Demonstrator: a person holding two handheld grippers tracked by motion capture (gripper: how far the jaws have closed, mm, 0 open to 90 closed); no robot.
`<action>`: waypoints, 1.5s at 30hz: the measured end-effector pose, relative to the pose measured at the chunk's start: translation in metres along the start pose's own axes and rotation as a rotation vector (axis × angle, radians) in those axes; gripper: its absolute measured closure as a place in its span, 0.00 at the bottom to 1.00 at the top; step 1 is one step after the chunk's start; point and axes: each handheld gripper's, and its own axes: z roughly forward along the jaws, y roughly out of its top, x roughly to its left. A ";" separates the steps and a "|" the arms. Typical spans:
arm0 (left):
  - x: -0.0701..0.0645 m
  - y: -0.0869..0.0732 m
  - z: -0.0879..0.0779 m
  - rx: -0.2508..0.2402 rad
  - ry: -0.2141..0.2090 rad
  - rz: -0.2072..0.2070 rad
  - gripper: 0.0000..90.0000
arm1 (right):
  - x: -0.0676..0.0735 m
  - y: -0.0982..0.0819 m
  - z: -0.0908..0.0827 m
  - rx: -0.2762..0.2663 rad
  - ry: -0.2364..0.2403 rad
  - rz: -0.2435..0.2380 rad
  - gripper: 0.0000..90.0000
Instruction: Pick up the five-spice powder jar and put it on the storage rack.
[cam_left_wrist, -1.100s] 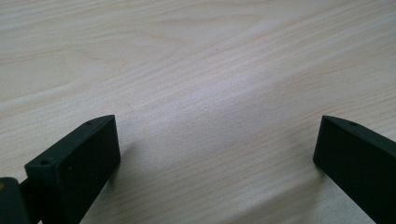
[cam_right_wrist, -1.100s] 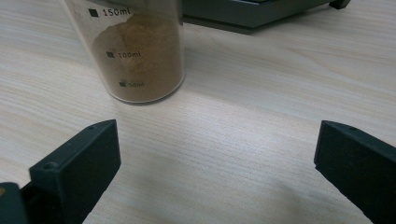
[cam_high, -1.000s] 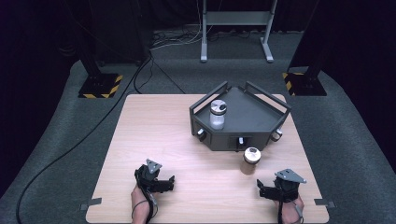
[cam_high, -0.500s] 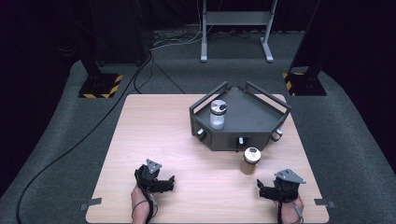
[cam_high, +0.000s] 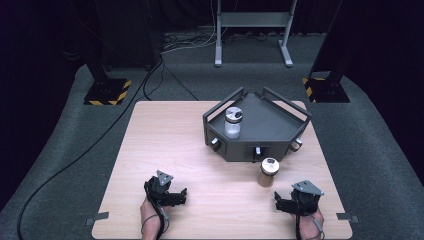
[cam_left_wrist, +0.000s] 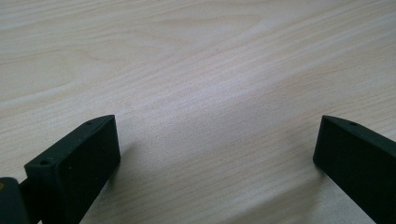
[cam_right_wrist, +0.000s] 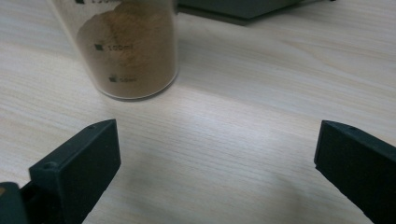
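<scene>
Here we work on a pale wooden bench (cam_high: 165, 140), where a dark grey angular tray (cam_high: 280, 125) sits far right with a clear lidded jar (cam_high: 233, 123) on it. The clear jar of brown powder (cam_high: 268, 172) stands just near of the tray. Our right gripper (cam_high: 286, 202), fingers spread and empty, should approach level and centre on the jar's body; the left gripper (cam_high: 176, 196) rests with its fingers spread too.

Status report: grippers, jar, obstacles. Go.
Left gripper and right gripper open, empty. Brown-powder jar upright on table, ahead of right gripper. Path clear.
</scene>
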 end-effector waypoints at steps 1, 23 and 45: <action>0.000 0.000 0.000 0.000 0.000 0.000 0.00 | 0.003 0.005 0.001 0.012 0.001 -0.011 0.00; 0.000 0.000 0.000 0.000 0.003 -0.003 0.00 | 0.030 0.040 0.035 -0.115 0.081 -0.004 0.00; -0.001 0.000 0.000 -0.001 0.005 -0.002 0.00 | 0.046 0.037 0.055 -0.137 0.044 -0.011 0.07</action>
